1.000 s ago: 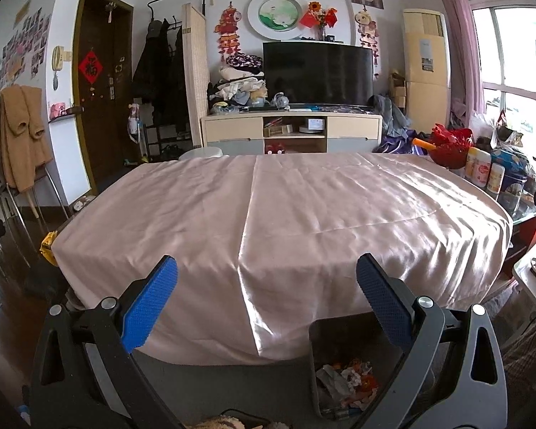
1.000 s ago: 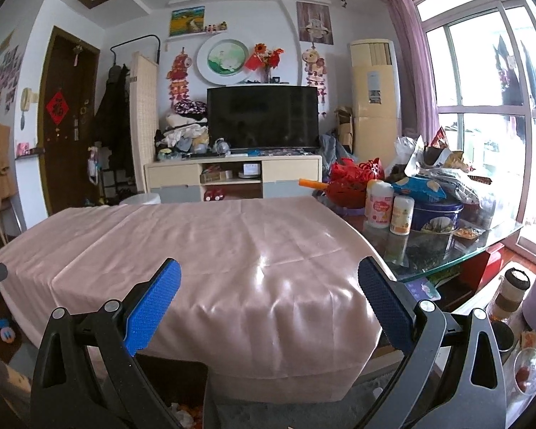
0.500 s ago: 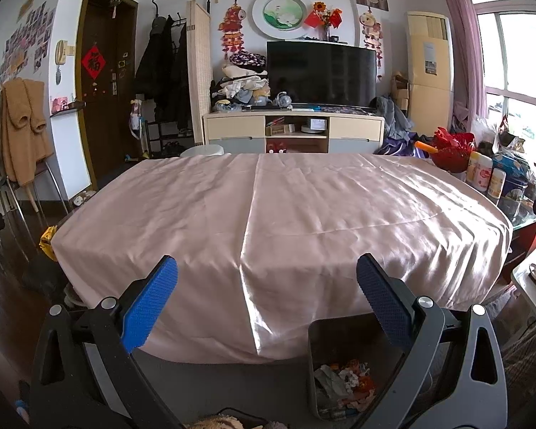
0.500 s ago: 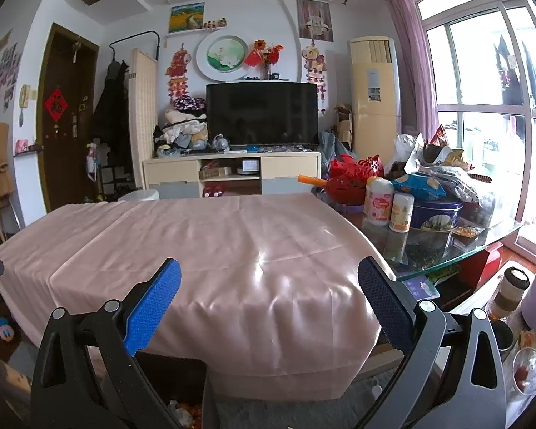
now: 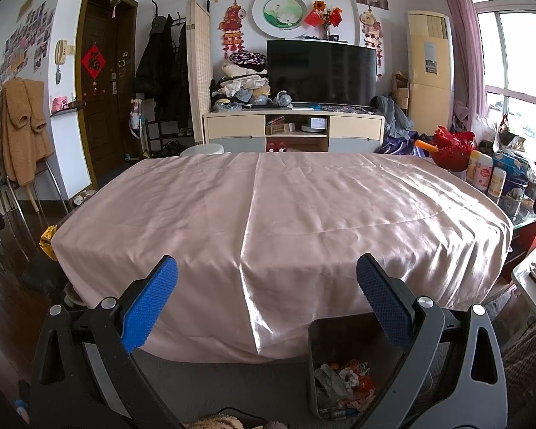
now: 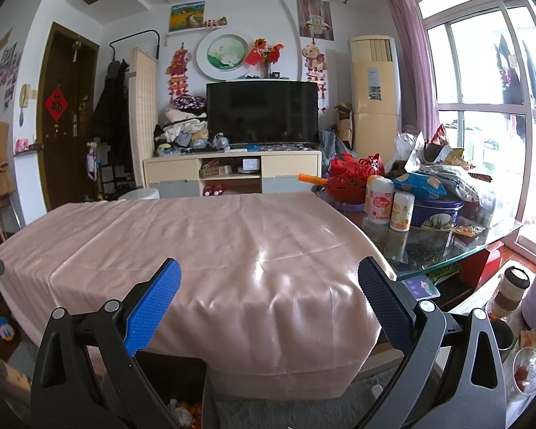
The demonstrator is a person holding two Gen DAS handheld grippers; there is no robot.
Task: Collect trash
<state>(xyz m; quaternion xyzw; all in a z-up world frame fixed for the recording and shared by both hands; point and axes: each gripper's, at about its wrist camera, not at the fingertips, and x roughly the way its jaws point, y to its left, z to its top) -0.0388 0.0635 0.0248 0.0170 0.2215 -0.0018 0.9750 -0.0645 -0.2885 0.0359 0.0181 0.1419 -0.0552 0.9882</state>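
Both the left gripper (image 5: pixel 267 287) and right gripper (image 6: pixel 268 291) gape wide, empty, above the bin (image 5: pixel 339 325), which holds the trash (image 5: pixel 343 380) below the bare tablecloth (image 5: pixel 268 207). Collection looks done; next, find any leftovers.

Daylight from tall windows (image 6: pixel 482 114) falls on a pink-draped table (image 5: pixel 278 211) facing a television (image 5: pixel 321 73).

Bright daylight from window (image 6: pixel 482 114) | glare on tablecloth (image 5: pixel 253 325) — sharp | fisheye-bent edges
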